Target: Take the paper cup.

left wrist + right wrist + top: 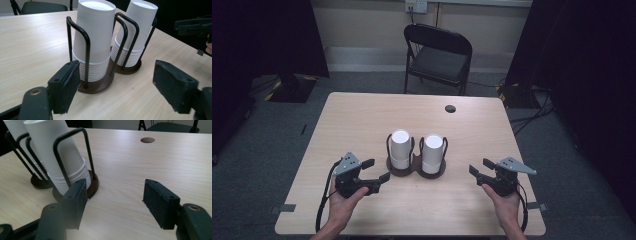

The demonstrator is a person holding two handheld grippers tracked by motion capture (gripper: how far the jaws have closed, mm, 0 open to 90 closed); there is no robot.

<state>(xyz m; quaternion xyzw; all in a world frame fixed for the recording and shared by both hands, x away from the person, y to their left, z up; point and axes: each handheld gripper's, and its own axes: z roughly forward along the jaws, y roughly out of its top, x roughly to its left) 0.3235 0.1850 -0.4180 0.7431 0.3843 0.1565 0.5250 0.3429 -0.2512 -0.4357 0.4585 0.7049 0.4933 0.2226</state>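
Two stacks of white paper cups stand upside down in a black wire holder [415,171] with a dark brown base, at the middle of the wooden table [362,120]. The left stack [400,148] and the right stack [432,152] sit side by side. My left gripper [377,170] rests in a hand to the left of the holder, open, jaws pointing at it. In the left gripper view the near stack [93,37] rises just beyond the spread jaws. My right gripper [480,166] is held to the holder's right, open and holding nothing. In the right gripper view the near stack [60,155] stands ahead on the left.
A round cable hole [450,108] lies in the table's far right part. A black folding chair [439,55] stands behind the table. Dark curtains hang at both sides. Bare tabletop surrounds the holder.
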